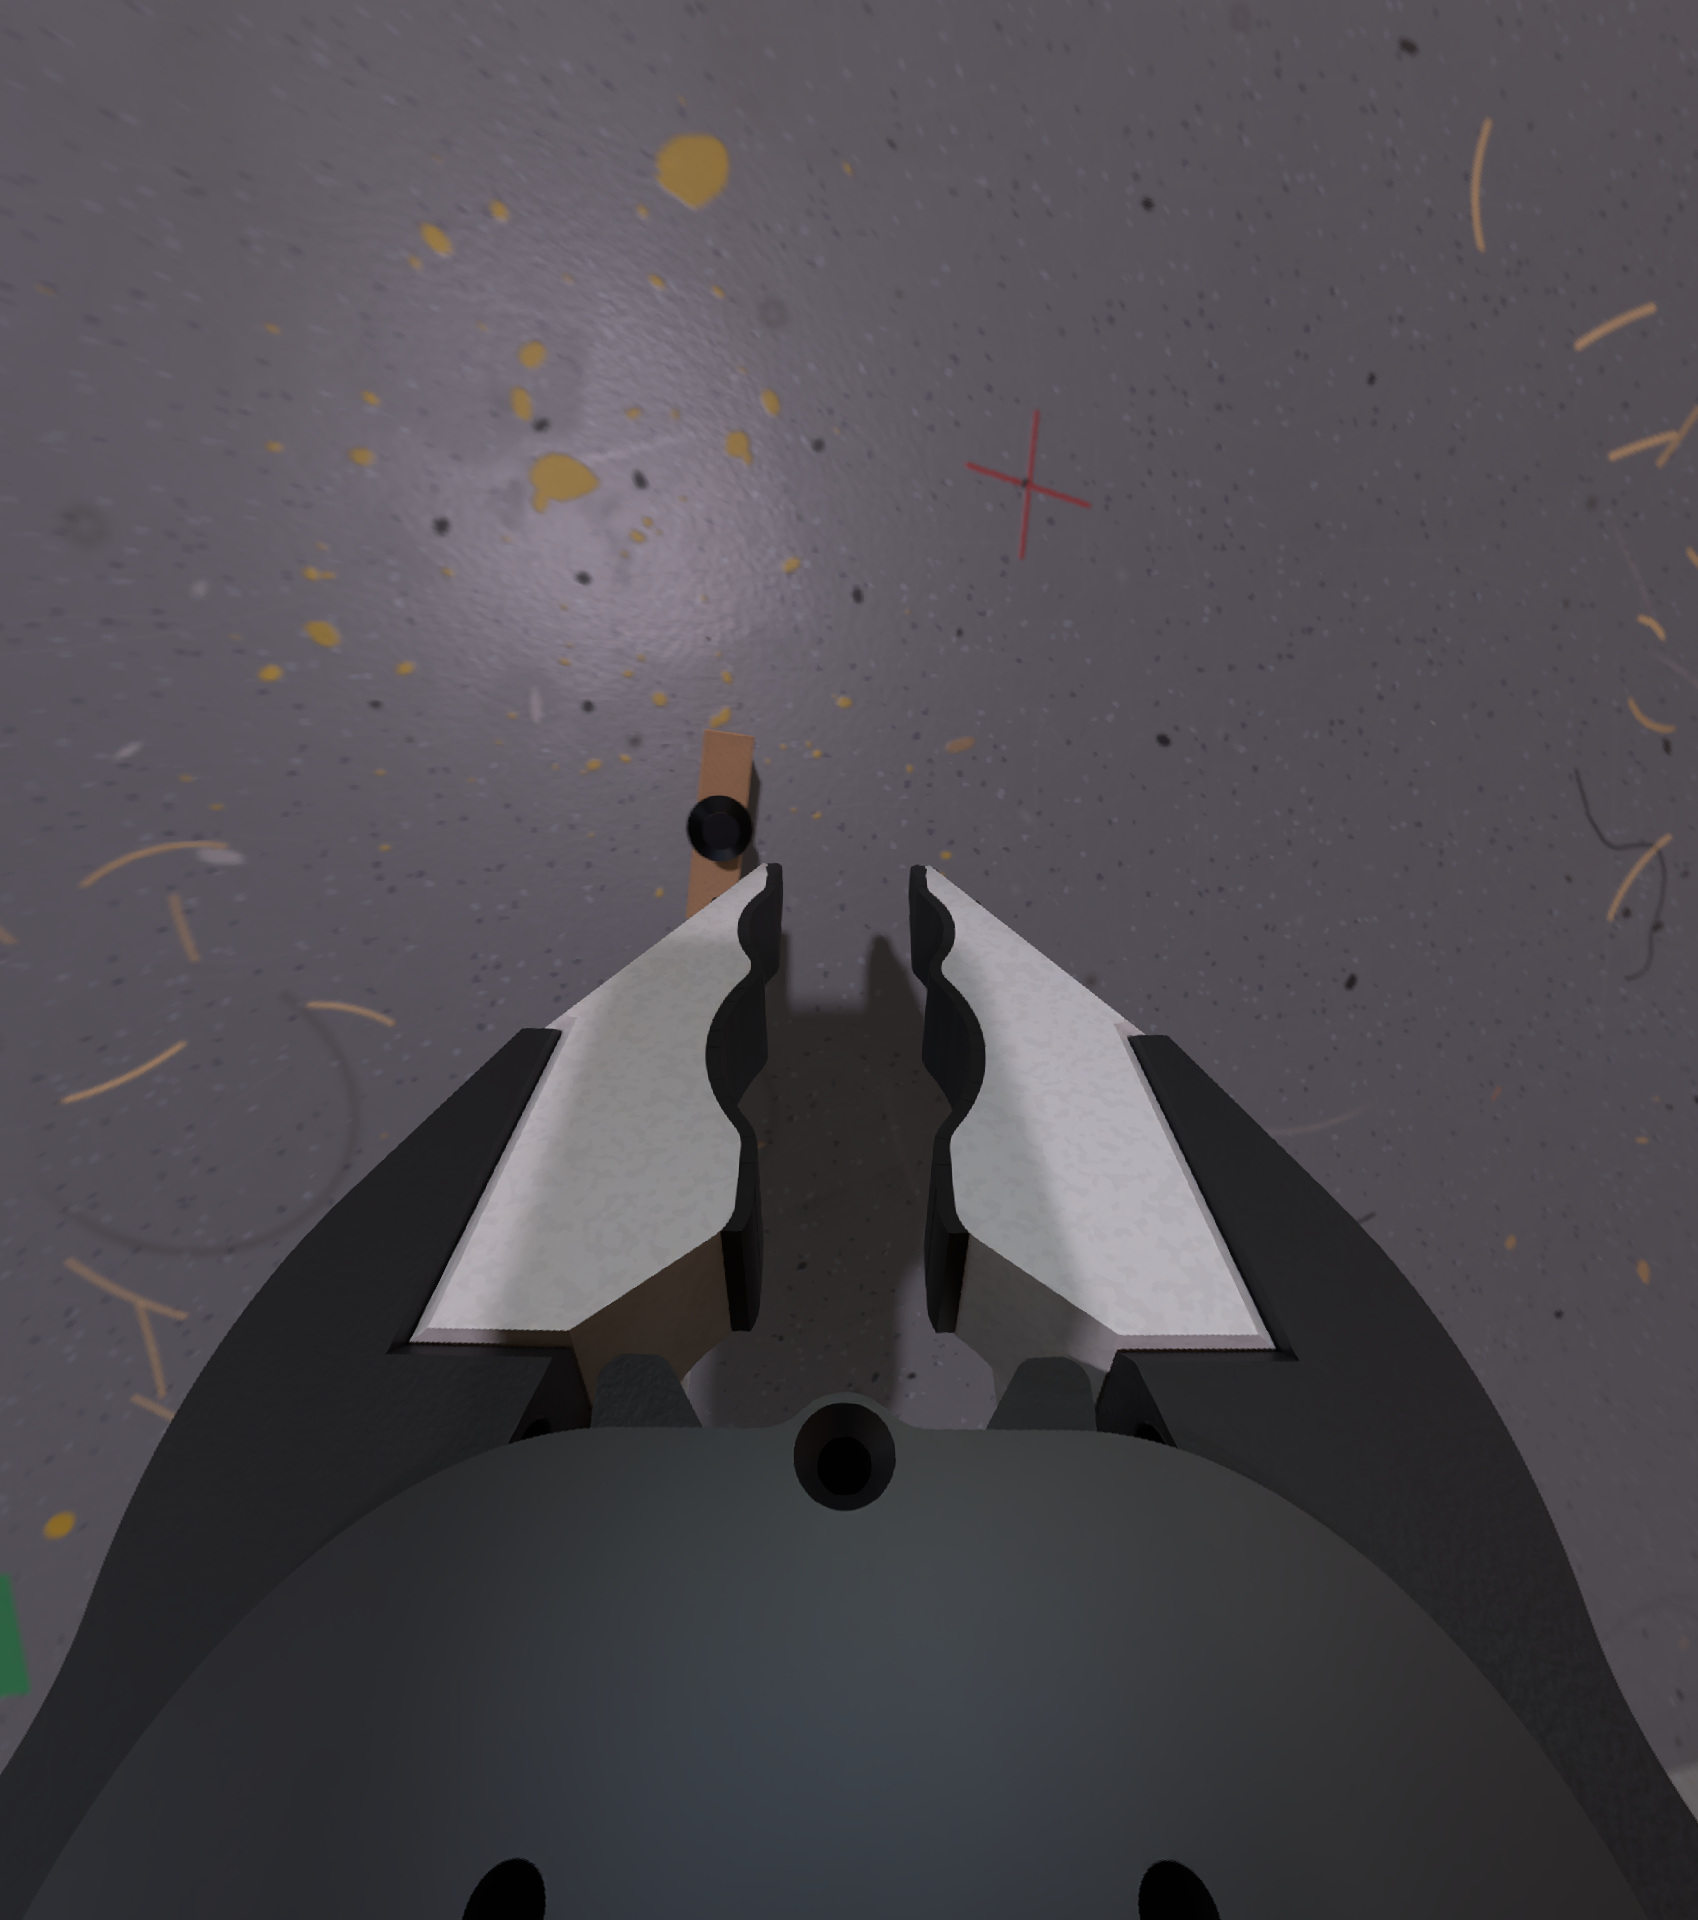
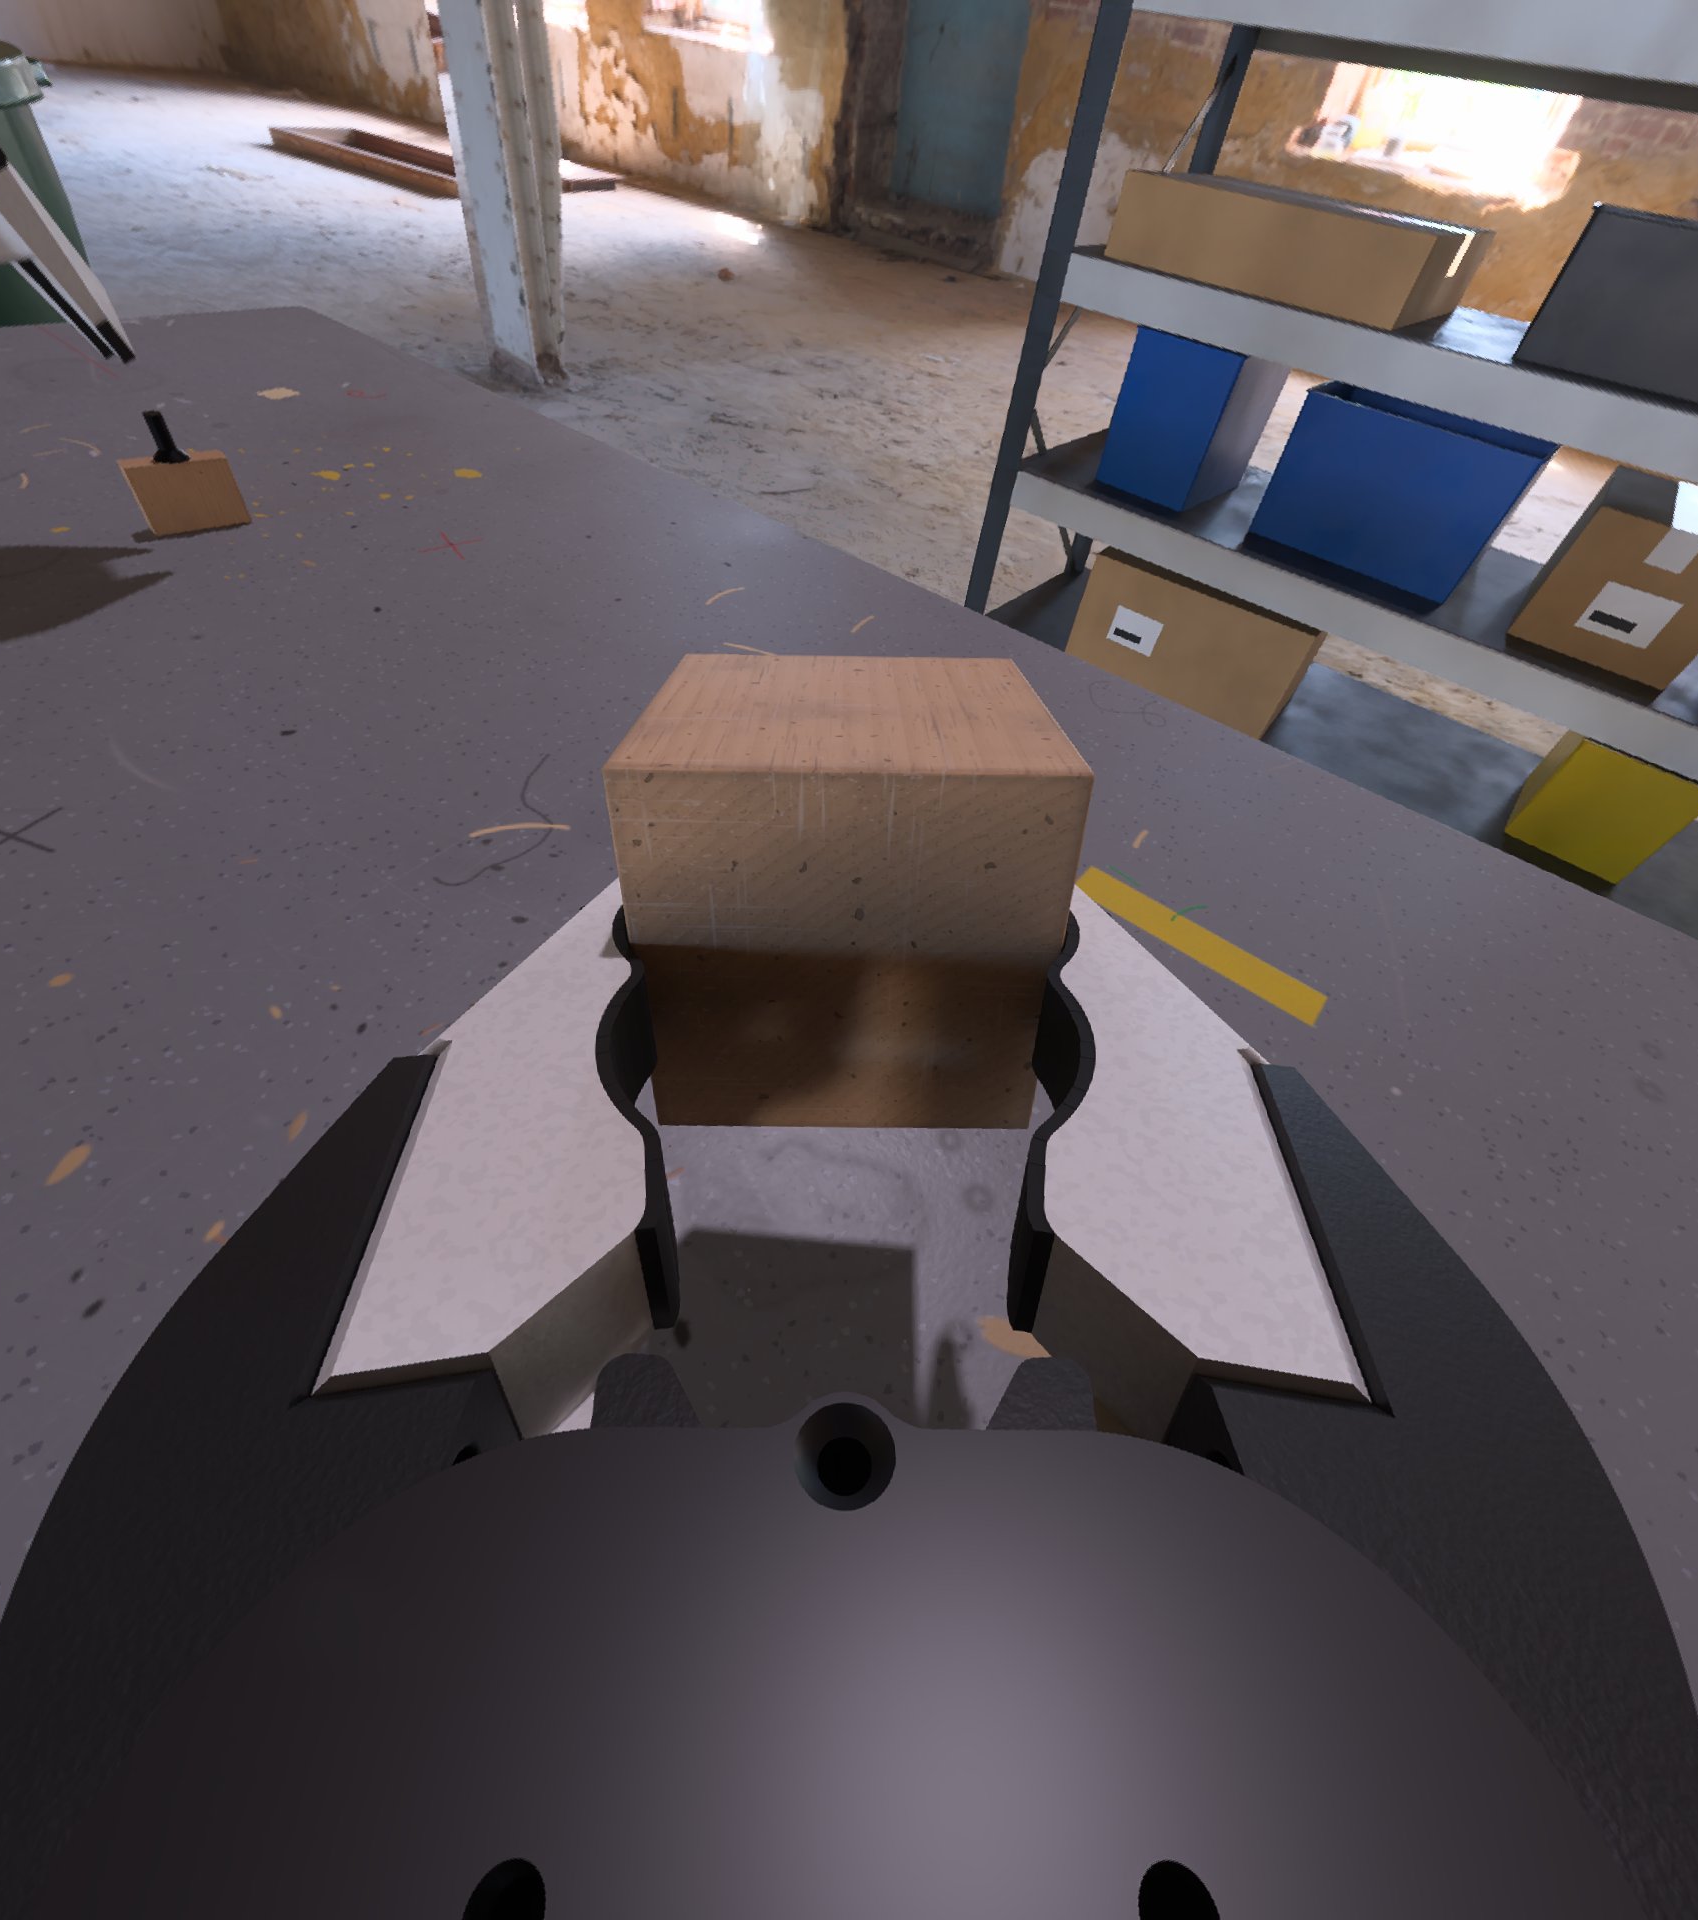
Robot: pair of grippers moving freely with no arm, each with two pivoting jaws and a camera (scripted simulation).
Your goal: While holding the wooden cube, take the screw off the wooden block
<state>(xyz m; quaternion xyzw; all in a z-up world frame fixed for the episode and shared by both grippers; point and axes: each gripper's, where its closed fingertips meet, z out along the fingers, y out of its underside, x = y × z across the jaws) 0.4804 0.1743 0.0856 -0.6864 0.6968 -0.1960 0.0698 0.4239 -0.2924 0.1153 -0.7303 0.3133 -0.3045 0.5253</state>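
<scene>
My right gripper (image 2: 845,925) is shut on the wooden cube (image 2: 850,831) and holds it above the grey table. Far left in that view, a thin wooden block (image 2: 185,494) stands on the table with a black screw (image 2: 162,434) sticking up from its top. My left gripper (image 1: 845,883) looks straight down and is open and empty, its fingertips just right of the block (image 1: 723,764) and the screw head (image 1: 718,828). In the right wrist view the left gripper's fingers (image 2: 92,312) hover above and left of the screw.
The grey table top (image 2: 1344,1195) is speckled with paint spots and shavings, with a yellow tape strip (image 2: 1200,943). Its far edge runs diagonally. Beyond it stands a metal shelf (image 2: 1447,364) with cardboard and blue boxes, and a white post (image 2: 502,187).
</scene>
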